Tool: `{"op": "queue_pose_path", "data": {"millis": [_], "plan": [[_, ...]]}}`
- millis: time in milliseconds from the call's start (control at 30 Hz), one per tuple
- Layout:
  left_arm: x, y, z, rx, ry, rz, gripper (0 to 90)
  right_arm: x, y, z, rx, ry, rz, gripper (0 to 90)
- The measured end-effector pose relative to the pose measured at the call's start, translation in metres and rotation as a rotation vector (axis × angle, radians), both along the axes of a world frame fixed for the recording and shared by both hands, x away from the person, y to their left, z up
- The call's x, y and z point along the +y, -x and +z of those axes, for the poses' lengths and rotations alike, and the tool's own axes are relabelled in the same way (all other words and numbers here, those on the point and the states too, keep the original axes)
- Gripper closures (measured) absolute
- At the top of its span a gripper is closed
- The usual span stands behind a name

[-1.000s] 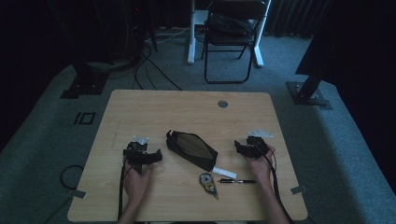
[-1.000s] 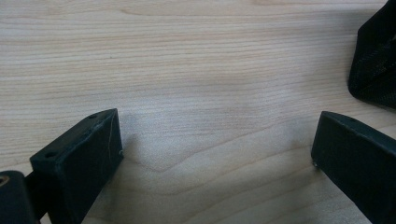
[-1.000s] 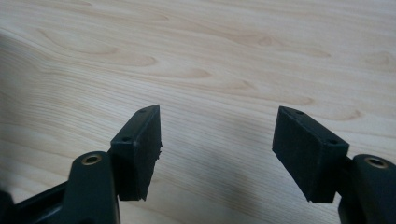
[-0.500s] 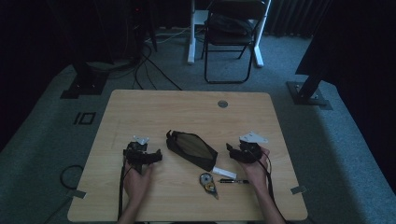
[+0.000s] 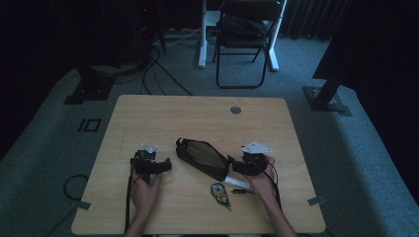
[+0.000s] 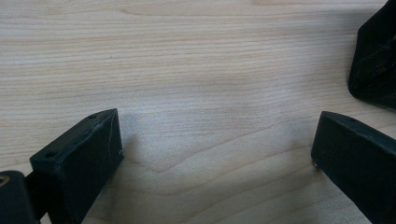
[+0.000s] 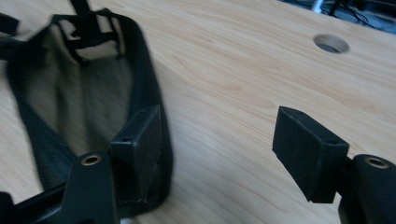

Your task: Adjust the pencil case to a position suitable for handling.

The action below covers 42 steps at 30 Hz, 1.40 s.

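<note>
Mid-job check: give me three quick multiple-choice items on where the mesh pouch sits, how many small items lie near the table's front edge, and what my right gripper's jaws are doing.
1. The black mesh pouch lies:
A. between the two grippers
B. at the far edge by the cable hole
C. on the floor

2. Small items lying in front of the pouch:
A. none
B. three
C. six

3. The right gripper is:
A. shut on the pouch
B. open, holding nothing
C. shut on a pen

Key: 1 A, it sits mid-table between both hands. 2 B, a tape dispenser, a white piece and a pen. 3 B, the jaws stand apart over bare wood beside the pouch.
</note>
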State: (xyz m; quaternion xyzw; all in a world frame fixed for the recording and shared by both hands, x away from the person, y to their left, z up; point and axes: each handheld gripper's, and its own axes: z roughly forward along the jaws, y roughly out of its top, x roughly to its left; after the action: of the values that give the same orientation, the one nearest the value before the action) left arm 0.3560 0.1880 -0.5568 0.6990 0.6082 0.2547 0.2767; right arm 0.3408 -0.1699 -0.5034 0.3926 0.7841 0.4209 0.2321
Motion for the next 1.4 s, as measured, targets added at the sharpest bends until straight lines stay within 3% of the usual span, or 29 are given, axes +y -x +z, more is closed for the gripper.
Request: {"op": "queue_pose_path", "data": {"millis": [233, 533, 667, 800, 933, 1133, 1400], "plan": [[0.000, 0.000, 0.000, 0.000, 0.000, 0.000, 2.2, 0.018, 0.002, -0.001, 0.005, 0.029, 0.058, 31.6], [0.000, 0.000, 0.000, 0.000, 0.000, 0.000, 2.2, 0.024, -0.015, -0.006, 0.012, 0.097, 0.017, 34.8], [0.000, 0.000, 0.000, 0.000, 0.000, 0.000, 2.2, 0.024, -0.021, -0.007, 0.017, 0.094, 0.001, 40.7], [0.000, 0.000, 0.000, 0.000, 0.000, 0.000, 2.2, 0.029, -0.023, -0.005, 0.028, 0.076, 0.041, 43.9], [0.000, 0.000, 0.000, 0.000, 0.000, 0.000, 2.2, 0.035, -0.027, -0.007, 0.024, 0.103, 0.072, 53.4], [0.000, 0.000, 0.000, 0.000, 0.000, 0.000, 2.2, 0.026, -0.030, -0.009, 0.043, 0.109, 0.046, 65.7], [0.000, 0.000, 0.000, 0.000, 0.000, 0.000, 2.2, 0.008, -0.027, -0.009, 0.040, 0.120, 0.036, 69.4]]}}
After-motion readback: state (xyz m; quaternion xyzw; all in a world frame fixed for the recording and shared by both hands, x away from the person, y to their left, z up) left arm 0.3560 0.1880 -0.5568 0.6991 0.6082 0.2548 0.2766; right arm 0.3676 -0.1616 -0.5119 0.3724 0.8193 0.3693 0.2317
